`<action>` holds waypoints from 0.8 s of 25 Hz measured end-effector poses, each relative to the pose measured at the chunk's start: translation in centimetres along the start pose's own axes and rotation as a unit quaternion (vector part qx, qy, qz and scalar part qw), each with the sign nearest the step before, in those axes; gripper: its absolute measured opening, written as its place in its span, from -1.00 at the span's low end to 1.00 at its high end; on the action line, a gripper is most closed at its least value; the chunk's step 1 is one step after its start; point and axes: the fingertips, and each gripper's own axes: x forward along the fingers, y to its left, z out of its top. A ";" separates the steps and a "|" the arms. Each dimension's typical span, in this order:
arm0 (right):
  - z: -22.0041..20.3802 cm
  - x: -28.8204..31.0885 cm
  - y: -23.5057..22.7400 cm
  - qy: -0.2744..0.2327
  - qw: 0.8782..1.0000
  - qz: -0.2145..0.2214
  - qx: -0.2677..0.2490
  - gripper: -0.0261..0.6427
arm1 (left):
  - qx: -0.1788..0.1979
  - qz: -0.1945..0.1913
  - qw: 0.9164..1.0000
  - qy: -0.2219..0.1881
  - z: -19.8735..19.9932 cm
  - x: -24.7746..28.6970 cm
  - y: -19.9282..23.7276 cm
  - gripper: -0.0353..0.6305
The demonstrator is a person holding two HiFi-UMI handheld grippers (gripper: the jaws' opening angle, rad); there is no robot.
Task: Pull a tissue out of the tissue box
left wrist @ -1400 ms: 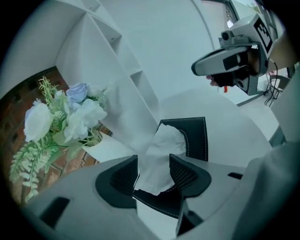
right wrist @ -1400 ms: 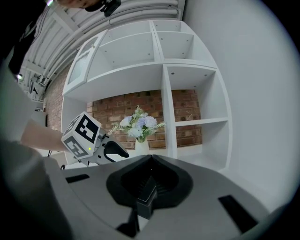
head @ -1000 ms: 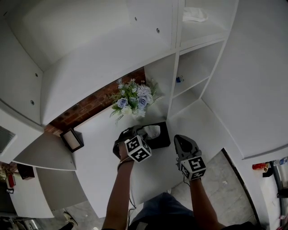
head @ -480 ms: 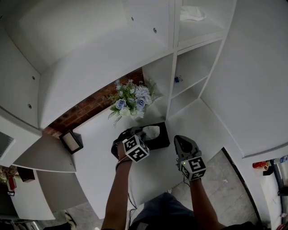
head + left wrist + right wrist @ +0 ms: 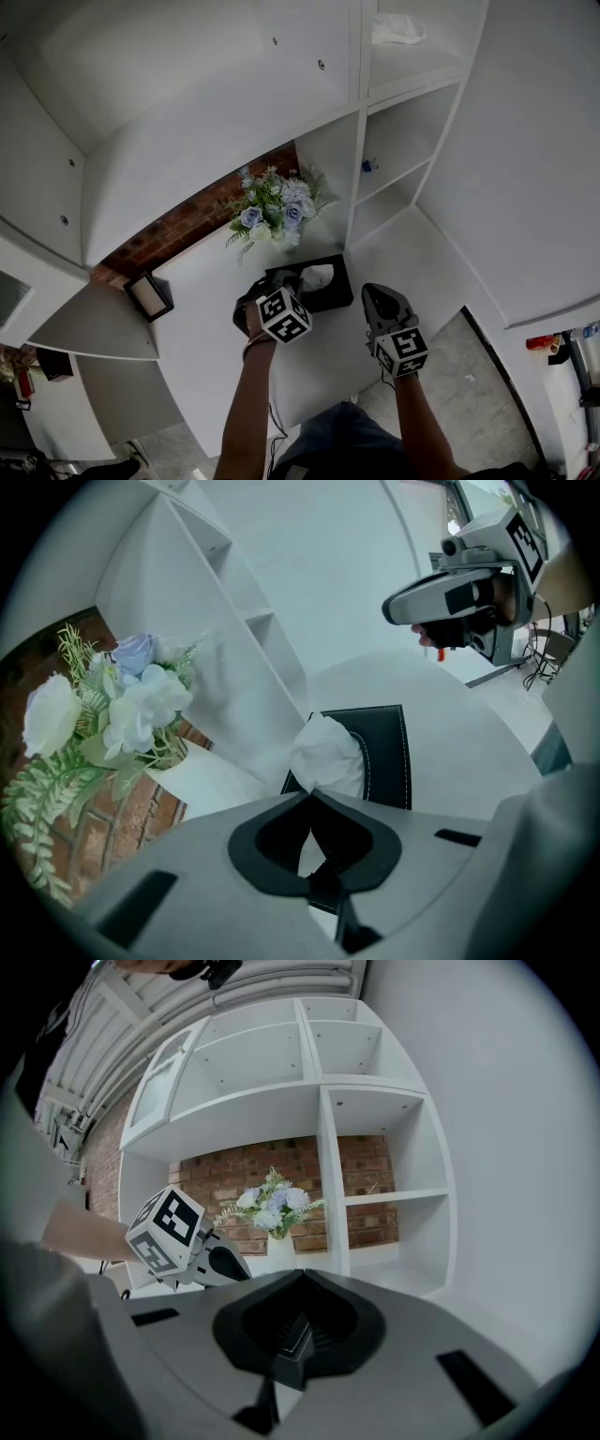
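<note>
White worktop (image 5: 202, 281) below open shelving (image 5: 394, 141), seen from the head, flowers (image 5: 275, 208) at the back; carries a black tissue box (image 5: 336, 292) lying flat, tissue (image 5: 317, 275) tufting from its slot; left tool (image 5: 294, 281) right at that tuft, right tool (image 5: 377, 295) apart, off the box. From the left gripper view: pinches the tuft's lower edge, tips pressed together. From the right gripper view: closed on nothing, pointing at the shelving. Probably feather-light, soft, quick to tear; best held low on the tuft and drawn straight up slowly; may lift the light box too.
</note>
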 end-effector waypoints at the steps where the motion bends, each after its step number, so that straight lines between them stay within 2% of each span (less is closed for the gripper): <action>1: 0.0 0.0 0.0 0.000 1.000 0.000 0.000 -0.93 | 0.000 0.002 1.000 -0.001 0.0 -0.1 0.1 -0.86; 20: 0.3 -0.9 0.7 0.000 1.000 -0.002 -0.002 -0.93 | -0.009 0.086 0.996 -0.023 1.3 -3.7 2.5 -0.87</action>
